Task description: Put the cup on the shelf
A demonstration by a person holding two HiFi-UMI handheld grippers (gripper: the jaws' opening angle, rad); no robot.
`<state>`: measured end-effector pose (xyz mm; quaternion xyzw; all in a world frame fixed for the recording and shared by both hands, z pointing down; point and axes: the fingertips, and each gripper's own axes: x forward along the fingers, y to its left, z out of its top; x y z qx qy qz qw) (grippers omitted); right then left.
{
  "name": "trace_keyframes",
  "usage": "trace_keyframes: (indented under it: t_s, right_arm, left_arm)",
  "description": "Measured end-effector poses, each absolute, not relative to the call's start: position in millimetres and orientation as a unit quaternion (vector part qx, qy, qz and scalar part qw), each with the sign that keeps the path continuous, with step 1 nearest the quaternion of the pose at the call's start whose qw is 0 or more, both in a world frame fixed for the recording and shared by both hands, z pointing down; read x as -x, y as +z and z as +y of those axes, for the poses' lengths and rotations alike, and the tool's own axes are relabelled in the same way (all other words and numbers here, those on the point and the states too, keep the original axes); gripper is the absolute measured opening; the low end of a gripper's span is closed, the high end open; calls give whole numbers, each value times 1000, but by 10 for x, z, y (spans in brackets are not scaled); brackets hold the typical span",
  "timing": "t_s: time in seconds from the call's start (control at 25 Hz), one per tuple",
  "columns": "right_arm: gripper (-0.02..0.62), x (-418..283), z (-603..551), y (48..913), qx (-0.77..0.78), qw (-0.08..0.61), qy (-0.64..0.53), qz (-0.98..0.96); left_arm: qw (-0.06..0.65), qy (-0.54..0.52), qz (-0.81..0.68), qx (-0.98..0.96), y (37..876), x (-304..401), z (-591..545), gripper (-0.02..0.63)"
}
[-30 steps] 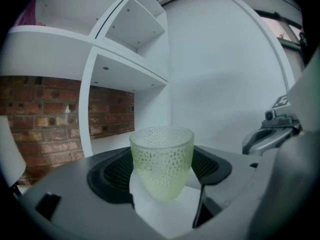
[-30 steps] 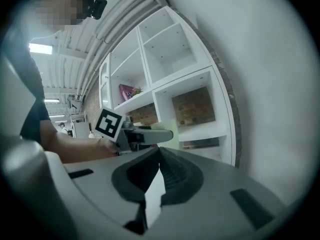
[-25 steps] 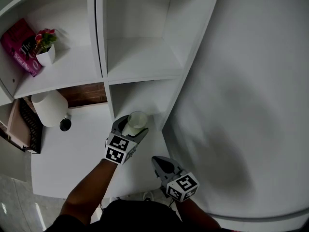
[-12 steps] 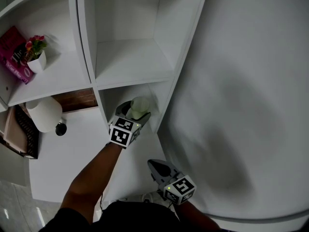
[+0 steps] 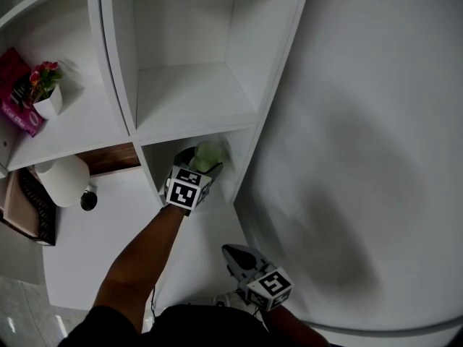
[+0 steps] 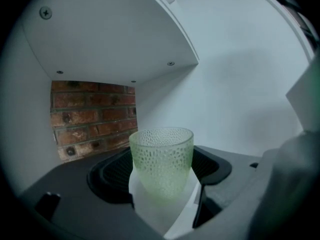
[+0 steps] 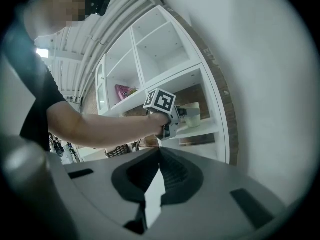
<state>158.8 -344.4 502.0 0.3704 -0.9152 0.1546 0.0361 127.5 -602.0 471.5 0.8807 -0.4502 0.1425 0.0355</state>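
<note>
Observed left gripper [image 5: 197,166] reaching into the lower open compartment of the white shelf unit [image 5: 184,96], jaws pinching a pale green dimpled glass cup [image 6: 161,164] round its lower half. Noted cup upright, rim standing clear above the jaw pads. Located cup inside that compartment, under the shelf board and near its front edge in head view; could not tell whether the base touches the compartment floor. Recorded red brick wall [image 6: 92,118] showing through the compartment's open back, with a white side panel to the right of the cup.

Found right gripper [image 7: 159,166] held low near the person's body, well apart from the shelf unit, jaws pressed together with nothing between them. In right gripper view, noted bare forearm [image 7: 100,129] stretched toward the shelf unit, marker cube turned to the camera.

Logged in the left column, one level up: small white pot with red flowers [image 5: 43,96] just beside a pink packet [image 5: 13,100]. Logged below these a white rounded object [image 5: 64,181] on a white desk top [image 5: 108,251]
</note>
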Motion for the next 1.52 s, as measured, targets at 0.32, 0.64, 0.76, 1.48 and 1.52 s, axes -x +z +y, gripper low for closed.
trace_keyframes:
  t_s: [0.32, 0.64, 0.76, 1.48, 1.52]
  right_arm:
    - [6, -1578, -3492, 5048, -376, 48, 156, -912]
    - [6, -1599, -3513, 5092, -386, 50, 158, -908]
    - [6, -1591, -3518, 5098, -388, 48, 167, -905]
    - [6, -1542, -3466, 5061, -382, 57, 147, -911]
    - [6, -1539, -3471, 5062, -382, 56, 145, -911]
  left_arm:
    - [47, 144, -456, -877, 4821, -1267, -6169, 356]
    - [39, 148, -458, -875, 4830, -1268, -6207, 356]
    - [36, 144, -465, -873, 4830, -1252, -6205, 357]
    - [50, 136, -461, -875, 4744, -1110, -5908, 380]
    - [48, 136, -459, -877, 4719, -1102, -5862, 380]
